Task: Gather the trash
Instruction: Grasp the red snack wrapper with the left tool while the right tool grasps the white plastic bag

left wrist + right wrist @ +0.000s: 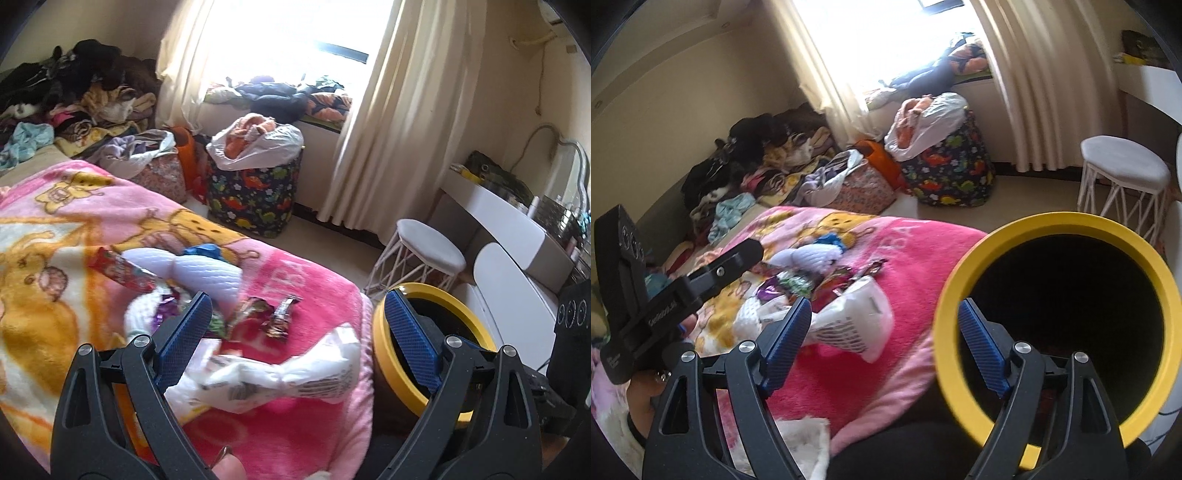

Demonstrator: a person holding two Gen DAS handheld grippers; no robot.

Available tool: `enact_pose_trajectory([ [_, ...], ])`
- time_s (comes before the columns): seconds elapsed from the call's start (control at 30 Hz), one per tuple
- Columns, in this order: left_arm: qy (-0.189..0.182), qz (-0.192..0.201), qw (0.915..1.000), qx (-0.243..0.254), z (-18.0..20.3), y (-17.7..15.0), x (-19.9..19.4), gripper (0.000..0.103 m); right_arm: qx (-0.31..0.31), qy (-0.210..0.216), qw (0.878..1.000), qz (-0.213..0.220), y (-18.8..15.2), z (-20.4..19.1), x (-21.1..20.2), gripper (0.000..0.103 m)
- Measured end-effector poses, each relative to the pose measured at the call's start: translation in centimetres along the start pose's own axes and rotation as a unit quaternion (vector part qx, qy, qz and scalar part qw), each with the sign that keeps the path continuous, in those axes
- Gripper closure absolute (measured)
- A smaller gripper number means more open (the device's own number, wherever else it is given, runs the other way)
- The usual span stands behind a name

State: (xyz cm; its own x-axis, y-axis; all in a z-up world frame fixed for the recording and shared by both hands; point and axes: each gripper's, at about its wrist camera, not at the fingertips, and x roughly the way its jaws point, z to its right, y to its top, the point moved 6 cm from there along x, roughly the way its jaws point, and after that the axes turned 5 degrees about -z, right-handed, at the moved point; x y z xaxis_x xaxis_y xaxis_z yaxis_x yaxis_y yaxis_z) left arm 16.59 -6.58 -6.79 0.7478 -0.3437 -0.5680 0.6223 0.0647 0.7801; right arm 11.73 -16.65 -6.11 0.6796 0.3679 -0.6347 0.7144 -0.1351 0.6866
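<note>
Wrappers: approx. 5 pcs counted on pink blanket [317,280], incl. 1 white bag [280,373], 1 red pack [125,273]
Bin: 1, yellow-rimmed [1060,221], beside bed edge
Left gripper [299,332]: spread wide, nothing held
Right gripper [886,328]: spread wide, nothing held
Stool: 1 [428,243]

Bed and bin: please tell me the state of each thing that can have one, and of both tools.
Left tool: open, holding nothing.
Right tool: open, holding nothing.
Bin: upright beside the bed, no lid, inside too dark to see.
White plastic bag: crumpled, lying on the blanket near the edge.
Candy wrappers: torn open, scattered on the blanket.
Blanket: spread over the bed.
Curtains: drawn apart.
</note>
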Motion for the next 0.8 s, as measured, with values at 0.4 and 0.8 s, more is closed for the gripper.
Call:
enact_pose_trajectory([
  [0.4, 0.030, 0.012, 0.9987, -0.040, -5.5, 0.8, -0.8, 0.017, -0.036, 0.015, 0.999, -0.025, 0.5, -3.1, 3.0, 0.018],
  [0.8, 0.054, 0.002, 0.9942, -0.093, -11.5, 1.6, -0.1, 0.017, -0.063, 0.019, 0.994, -0.085, 0.6, -3.6, 7.9, 0.016],
])
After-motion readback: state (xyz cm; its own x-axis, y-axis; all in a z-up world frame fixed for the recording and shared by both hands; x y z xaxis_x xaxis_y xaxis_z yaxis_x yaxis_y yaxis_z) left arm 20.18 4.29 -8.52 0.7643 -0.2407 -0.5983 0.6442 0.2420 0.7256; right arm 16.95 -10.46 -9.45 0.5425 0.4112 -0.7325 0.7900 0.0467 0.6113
